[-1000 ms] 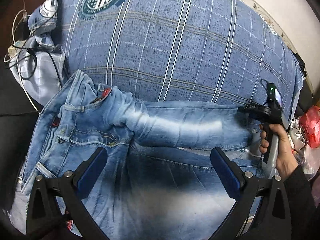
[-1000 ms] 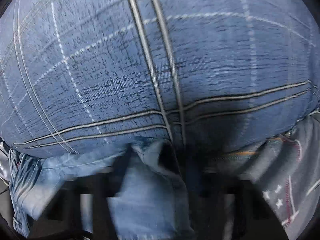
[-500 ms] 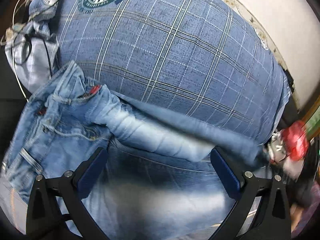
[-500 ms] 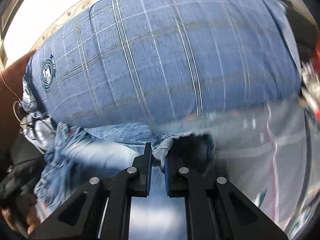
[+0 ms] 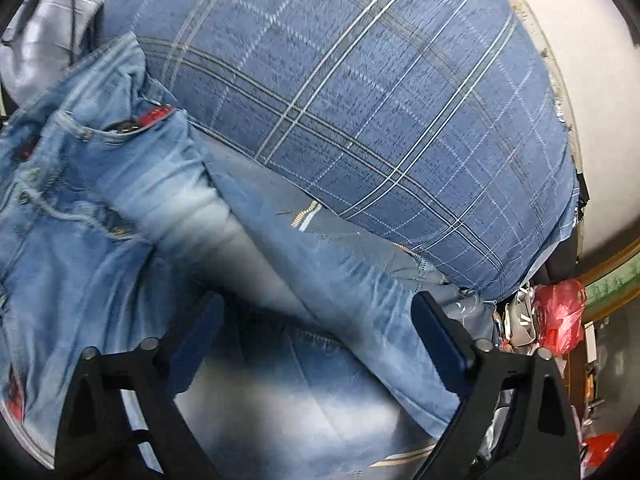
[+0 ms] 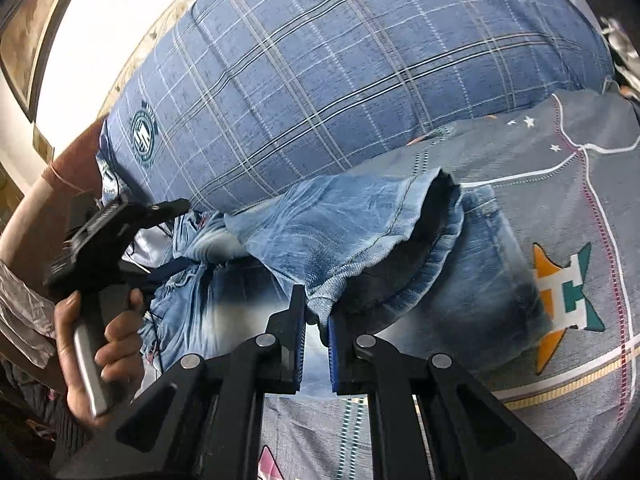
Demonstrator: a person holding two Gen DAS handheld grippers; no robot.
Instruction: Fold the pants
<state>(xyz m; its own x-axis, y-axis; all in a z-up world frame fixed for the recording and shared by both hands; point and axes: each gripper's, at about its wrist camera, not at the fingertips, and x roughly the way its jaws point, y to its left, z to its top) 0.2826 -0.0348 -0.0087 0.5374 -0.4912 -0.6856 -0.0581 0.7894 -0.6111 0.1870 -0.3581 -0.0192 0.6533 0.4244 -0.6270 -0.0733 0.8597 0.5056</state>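
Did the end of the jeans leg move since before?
Yes. The right gripper has lifted the jeans hem off the grey sheet, away from the plaid pillow.

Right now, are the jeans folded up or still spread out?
Partly folded: the right gripper pinches one leg's hem, lifted over the jeans, which otherwise lie spread on the bed sheet.

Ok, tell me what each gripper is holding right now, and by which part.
The right gripper is shut on the jeans, pinching the hem edge of the lifted leg. The left gripper is open above the jeans and holds nothing.
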